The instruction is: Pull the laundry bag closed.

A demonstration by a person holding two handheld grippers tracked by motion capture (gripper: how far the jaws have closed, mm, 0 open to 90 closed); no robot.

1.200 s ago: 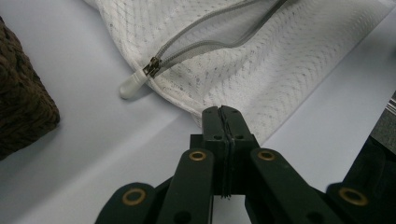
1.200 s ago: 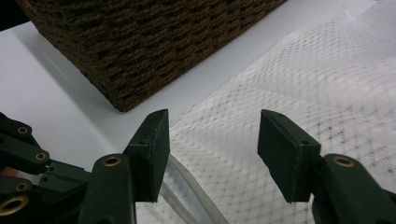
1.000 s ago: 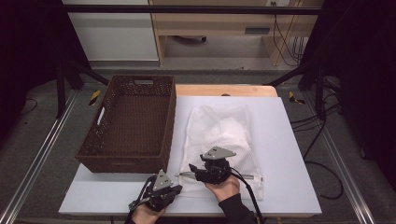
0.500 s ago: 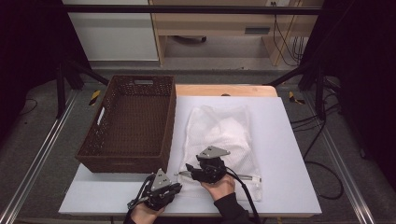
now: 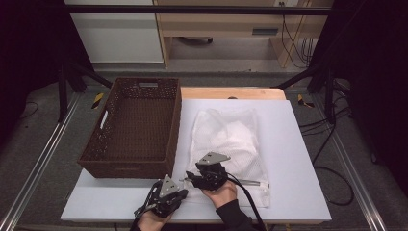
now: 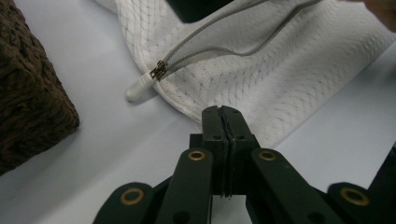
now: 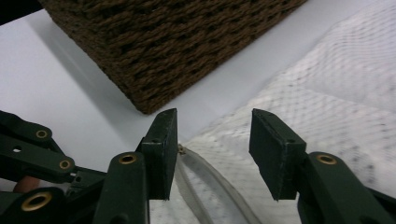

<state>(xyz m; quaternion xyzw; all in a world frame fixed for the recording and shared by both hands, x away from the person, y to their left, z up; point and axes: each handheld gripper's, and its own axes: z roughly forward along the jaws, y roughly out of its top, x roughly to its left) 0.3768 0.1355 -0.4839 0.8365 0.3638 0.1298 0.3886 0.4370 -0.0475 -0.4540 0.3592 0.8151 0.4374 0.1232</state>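
The white mesh laundry bag (image 5: pixel 226 144) is laid flat on the white table (image 5: pixel 298 159), its long axis running from 12 to 6 o'clock in the high view, just to the right of the brown wicker basket (image 5: pixel 132 130). Along the bag's near edge a grey zipper (image 6: pixel 219 39) is seen, running roughly from 3 to 9 o'clock across the table; its metal slider (image 6: pixel 159 70) and white pull tab (image 6: pixel 137 88) sit at the 9 o'clock end, at the bag's near-left corner.

In the right gripper view the right gripper (image 7: pixel 212 140) is seen with its jaws spread, poised over that corner, the zipper track passing beneath and between them and the slider lying close by the left-hand jaw at about 10 o'clock from the gap. This gripper is judged the nearer to the slider, so a short reach toward 10 o'clock would be called for.

The left gripper (image 6: pixel 222 114) is seen with its jaws pressed together on nothing, resting at the bag's near edge; from it the pull tab lies at about 11 o'clock, a little apart. In the high view it is placed at 7 o'clock from the right gripper.

No brand, label or legible writing can be made out on bag, basket or grippers.
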